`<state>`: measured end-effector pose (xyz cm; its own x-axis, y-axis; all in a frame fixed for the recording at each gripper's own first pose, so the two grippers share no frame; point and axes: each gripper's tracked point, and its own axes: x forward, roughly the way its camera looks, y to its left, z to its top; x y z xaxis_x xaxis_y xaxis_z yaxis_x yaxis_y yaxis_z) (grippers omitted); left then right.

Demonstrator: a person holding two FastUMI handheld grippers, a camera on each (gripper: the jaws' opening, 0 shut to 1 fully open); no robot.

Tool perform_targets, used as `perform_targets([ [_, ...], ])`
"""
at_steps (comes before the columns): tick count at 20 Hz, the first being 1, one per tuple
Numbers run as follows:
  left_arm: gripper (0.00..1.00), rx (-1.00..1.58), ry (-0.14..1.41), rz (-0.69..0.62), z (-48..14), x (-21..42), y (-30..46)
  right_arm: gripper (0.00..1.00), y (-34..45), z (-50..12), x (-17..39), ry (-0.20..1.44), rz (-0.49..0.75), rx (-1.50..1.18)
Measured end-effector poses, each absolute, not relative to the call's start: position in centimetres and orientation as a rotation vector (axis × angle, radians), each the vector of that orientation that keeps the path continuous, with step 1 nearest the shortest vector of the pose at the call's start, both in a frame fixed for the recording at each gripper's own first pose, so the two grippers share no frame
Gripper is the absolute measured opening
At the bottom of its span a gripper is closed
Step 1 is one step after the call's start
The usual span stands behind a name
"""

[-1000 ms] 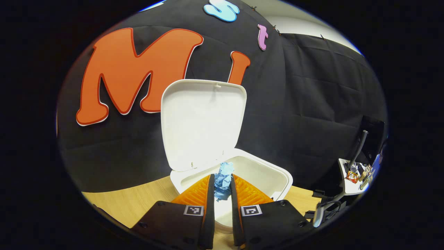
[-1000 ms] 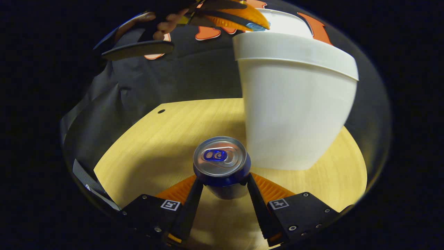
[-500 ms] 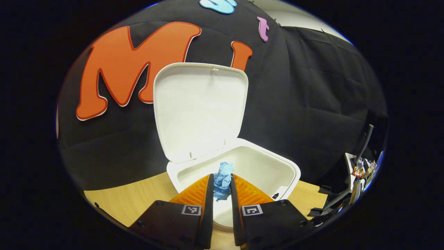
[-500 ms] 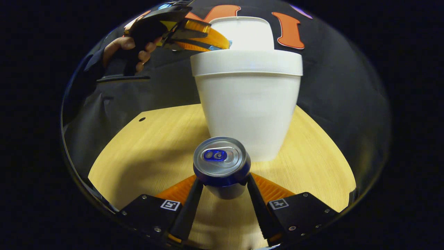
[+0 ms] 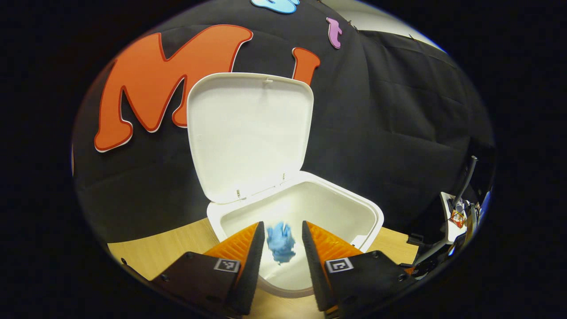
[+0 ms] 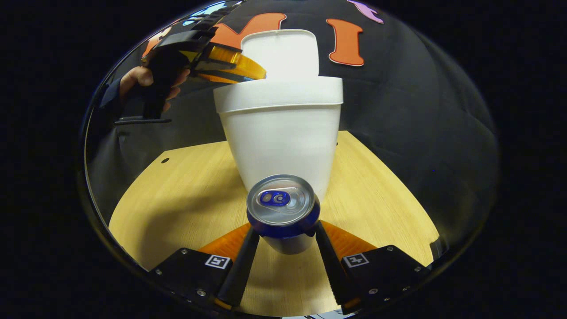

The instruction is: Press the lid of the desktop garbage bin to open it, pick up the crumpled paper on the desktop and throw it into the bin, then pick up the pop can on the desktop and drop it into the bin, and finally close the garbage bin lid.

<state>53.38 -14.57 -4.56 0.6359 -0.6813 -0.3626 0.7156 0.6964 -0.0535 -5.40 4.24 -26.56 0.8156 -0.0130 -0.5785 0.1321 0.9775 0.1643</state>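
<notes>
The white garbage bin (image 5: 361, 208) stands on the wooden desktop with its lid (image 5: 248, 133) raised upright. My left gripper (image 5: 280, 241) hovers over the bin's near rim, open, and the blue crumpled paper (image 5: 280, 241) is loose between its fingers, blurred, above the bin's inside. In the right gripper view the bin (image 6: 283, 133) stands ahead, and the left gripper (image 6: 230, 66) with the hand holding it reaches over its rim from the left. My right gripper (image 6: 283, 230) is shut on the pop can (image 6: 282, 208), which stands upright, blue with a silver top.
The wooden desktop (image 6: 177, 195) spreads to the left and right of the bin, with a small hole (image 6: 165, 160) near its far left edge. A small white side table (image 5: 452, 221) with clutter stands off to the right beyond the desk.
My left gripper has opened and the paper has come free, dropping toward the bin. The right gripper, holding the can, has shifted so the bin sits farther off and more to the left.
</notes>
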Motion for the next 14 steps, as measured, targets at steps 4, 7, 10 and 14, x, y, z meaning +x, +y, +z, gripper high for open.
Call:
perform_targets([
  [4, 0.87, 0.093, 0.358, -0.797, -3.9, 53.1, -14.0, 0.78, 3.2, -25.2, -5.4, 0.603, -0.104, 0.188],
  [7, 0.95, 0.092, 0.318, -0.797, -2.4, 52.4, -12.9, 0.77, 2.1, -22.7, -5.3, 0.568, -0.121, 0.161],
  [10, 0.98, 0.084, 0.272, -0.780, -0.7, 51.7, -11.1, 0.77, 1.0, -19.8, -5.1, 0.537, -0.135, 0.133],
  [14, 0.98, 0.057, 0.222, -0.751, 0.9, 50.5, -8.0, 0.77, -0.6, -16.0, -5.9, 0.498, -0.155, 0.092],
])
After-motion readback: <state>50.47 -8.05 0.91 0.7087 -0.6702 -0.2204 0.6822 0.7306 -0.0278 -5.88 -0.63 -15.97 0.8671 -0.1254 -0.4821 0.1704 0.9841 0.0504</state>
